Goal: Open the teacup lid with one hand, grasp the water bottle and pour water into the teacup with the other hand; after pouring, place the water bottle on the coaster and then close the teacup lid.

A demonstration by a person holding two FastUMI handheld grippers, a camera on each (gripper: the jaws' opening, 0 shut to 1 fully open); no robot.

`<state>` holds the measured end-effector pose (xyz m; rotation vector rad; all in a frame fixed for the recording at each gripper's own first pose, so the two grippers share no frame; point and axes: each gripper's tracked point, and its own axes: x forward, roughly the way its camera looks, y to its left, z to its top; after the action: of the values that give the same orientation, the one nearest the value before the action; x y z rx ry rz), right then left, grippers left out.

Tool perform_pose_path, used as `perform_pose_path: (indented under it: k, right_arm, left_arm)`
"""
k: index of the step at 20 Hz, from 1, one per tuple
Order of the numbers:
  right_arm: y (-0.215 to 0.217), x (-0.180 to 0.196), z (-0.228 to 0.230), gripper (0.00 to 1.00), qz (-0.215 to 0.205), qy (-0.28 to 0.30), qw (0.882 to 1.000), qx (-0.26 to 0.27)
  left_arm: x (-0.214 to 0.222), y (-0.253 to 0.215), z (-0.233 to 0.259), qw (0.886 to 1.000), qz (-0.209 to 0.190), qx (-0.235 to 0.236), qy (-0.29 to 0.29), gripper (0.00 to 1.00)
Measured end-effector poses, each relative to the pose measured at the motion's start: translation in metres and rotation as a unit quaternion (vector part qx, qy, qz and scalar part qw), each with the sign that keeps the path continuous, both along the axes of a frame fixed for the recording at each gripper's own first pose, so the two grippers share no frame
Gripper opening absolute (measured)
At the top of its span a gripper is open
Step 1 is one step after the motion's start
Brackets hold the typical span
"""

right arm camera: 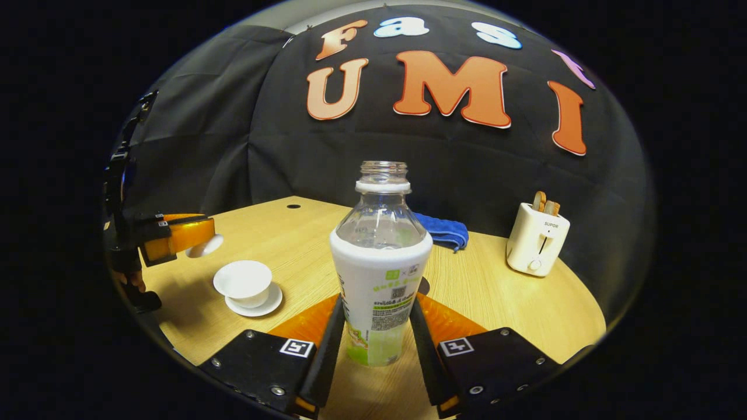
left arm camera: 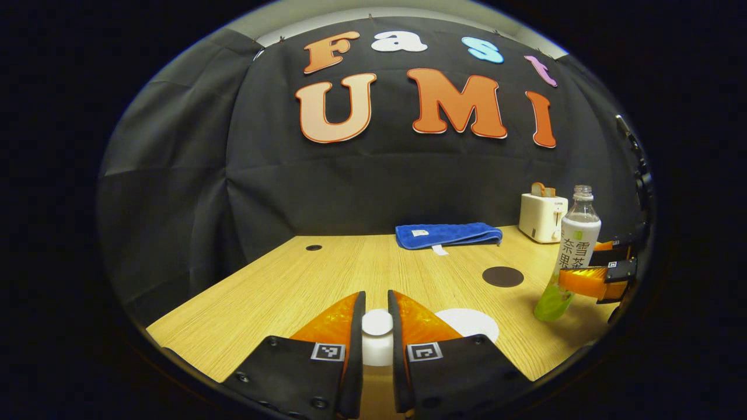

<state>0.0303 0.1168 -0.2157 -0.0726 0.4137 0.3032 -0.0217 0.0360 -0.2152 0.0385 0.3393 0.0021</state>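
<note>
At six o'clock of the left gripper view, the left gripper (left arm camera: 376,326) is closed on the white knob of the teacup lid (left arm camera: 377,335), both fingers pressing its sides. A white round rim, partly hidden behind the right-hand finger, lies on the wooden table (left arm camera: 303,280) at about five o'clock; whether it is the teacup cannot be told from here. At three o'clock the water bottle (left arm camera: 575,245) stands uncapped, tilted slightly, with green liquid in its bottom part, clasped by the right gripper (left arm camera: 589,280). A dark round coaster (left arm camera: 502,276) lies on the table just left of the bottle. Farther back lie a folded blue towel (left arm camera: 448,234) and a white toaster (left arm camera: 543,217) with bread in its slot.

At six o'clock of the right gripper view, the right gripper (right arm camera: 378,332) clamps the water bottle (right arm camera: 380,262) between both fingers; the bottle is upright, uncapped, clear above its label and green at the base. At nine o'clock the left gripper (right arm camera: 201,242) holds the lid (right arm camera: 205,246) in the air above the teacup (right arm camera: 243,282), which sits open on its saucer (right arm camera: 257,306); its contents cannot be made out. The toaster (right arm camera: 537,238) stands at three o'clock, the towel (right arm camera: 446,232) behind the bottle.
</note>
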Motion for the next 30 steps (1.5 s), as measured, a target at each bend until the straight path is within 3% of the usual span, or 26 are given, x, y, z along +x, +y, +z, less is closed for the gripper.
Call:
perform_pose_path:
  k: [4,5,6,11,15,16,20,26,30]
  right_arm:
    - [-0.003,0.005,0.014,0.60,0.011,-0.028,0.997,-0.075]
    - [-0.005,0.007,0.017,0.59,0.014,-0.036,0.994,-0.099]
    - [-0.004,0.010,0.019,0.64,0.018,-0.043,0.991,-0.122]
    - [0.001,0.020,0.017,0.62,0.044,-0.058,0.974,-0.215]
    - [0.003,0.027,0.025,0.62,0.060,-0.081,0.952,-0.289]
    - [0.004,0.028,0.026,0.62,0.065,-0.087,0.947,-0.302]
    - [0.017,0.028,0.024,0.62,0.084,-0.099,0.933,-0.336]
    - [0.024,0.030,0.020,0.63,0.109,-0.121,0.899,-0.407]
    - [0.028,0.031,0.021,0.62,0.121,-0.152,0.867,-0.459]
  left_arm:
    - [-0.006,0.019,-0.004,1.000,0.016,-0.004,0.005,0.25]
    - [-0.006,0.024,-0.005,1.000,0.020,-0.003,0.005,0.22]
    - [-0.008,0.029,-0.005,1.000,0.023,-0.004,0.006,0.25]
    - [-0.014,0.046,-0.007,0.999,0.036,-0.003,0.009,0.25]
    - [-0.017,0.057,-0.009,0.999,0.041,-0.004,0.009,0.25]
    - [-0.018,0.059,-0.008,0.999,0.042,-0.006,0.009,0.22]
    - [-0.024,0.069,-0.010,0.999,0.047,-0.006,0.012,0.24]
    - [-0.026,0.078,-0.010,0.999,0.047,0.001,0.011,0.22]
    - [-0.031,0.082,-0.011,0.999,0.046,0.001,0.013,0.24]
